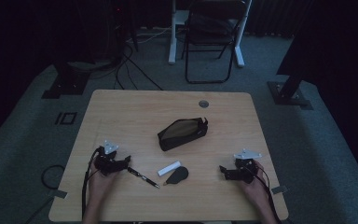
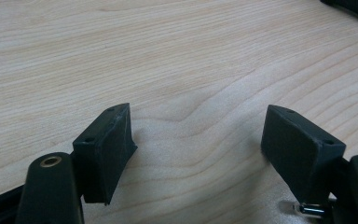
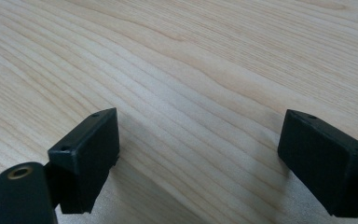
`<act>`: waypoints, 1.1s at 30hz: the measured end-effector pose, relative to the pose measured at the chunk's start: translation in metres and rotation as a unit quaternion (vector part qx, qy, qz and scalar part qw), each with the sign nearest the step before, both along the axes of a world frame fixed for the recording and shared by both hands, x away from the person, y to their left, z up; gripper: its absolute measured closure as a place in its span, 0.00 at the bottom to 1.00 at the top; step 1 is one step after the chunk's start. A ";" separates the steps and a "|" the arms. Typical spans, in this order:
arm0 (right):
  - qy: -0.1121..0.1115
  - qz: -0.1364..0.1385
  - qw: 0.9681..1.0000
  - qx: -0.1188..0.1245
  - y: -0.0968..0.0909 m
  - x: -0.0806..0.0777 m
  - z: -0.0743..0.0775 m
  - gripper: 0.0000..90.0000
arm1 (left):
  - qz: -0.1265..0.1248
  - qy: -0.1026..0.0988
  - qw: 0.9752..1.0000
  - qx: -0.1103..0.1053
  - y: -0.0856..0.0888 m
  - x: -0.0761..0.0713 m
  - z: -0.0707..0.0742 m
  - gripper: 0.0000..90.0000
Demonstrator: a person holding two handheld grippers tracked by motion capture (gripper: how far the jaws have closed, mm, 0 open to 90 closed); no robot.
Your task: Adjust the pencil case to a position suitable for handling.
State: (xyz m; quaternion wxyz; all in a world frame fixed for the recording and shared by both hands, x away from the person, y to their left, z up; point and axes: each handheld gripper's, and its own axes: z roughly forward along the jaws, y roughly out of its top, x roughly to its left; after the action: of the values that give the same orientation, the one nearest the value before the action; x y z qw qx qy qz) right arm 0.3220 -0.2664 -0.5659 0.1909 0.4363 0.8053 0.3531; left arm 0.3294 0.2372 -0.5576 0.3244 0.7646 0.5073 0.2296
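Folding chair (image 1: 212,35) beyond wooden table (image 1: 121,107)

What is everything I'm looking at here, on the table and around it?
Pencil case: one, black with an olive-brown side, zip open, middle of the table.
Pen: one, black, near edge, just right of the left gripper.
White stick-shaped thing: one, white, right of the pen; too small to identify.
Dark flat thing: one, black, rounded, touching the white one; cannot tell what it is.
Table: one, light wood, with a round grey cable port at the far edge.
Folding chair: one, black, on the floor beyond the table.
Cables: several, black, on the grey floor.
Left gripper: one, black, jaws open, held in the person's left hand.
Right gripper: one, black, jaws open, in the right hand.
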 end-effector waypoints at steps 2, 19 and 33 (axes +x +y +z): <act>0.000 0.000 1.000 0.000 0.000 0.000 0.000 0.14 | 0.001 0.000 1.000 0.000 0.000 0.000 0.000 0.28; 0.000 0.012 1.000 0.000 0.000 0.001 0.000 0.14 | 0.004 0.000 1.000 -0.001 -0.001 0.000 0.000 0.27; 0.003 0.002 1.000 -0.003 0.001 0.000 0.005 0.31 | 0.005 0.000 1.000 -0.001 -0.001 0.000 0.000 0.27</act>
State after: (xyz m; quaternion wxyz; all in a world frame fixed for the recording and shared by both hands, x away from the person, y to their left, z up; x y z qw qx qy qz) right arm 0.3224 -0.2656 -0.5613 0.1888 0.4350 0.8081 0.3493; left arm 0.3297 0.2358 -0.5577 0.3239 0.7616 0.5115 0.2312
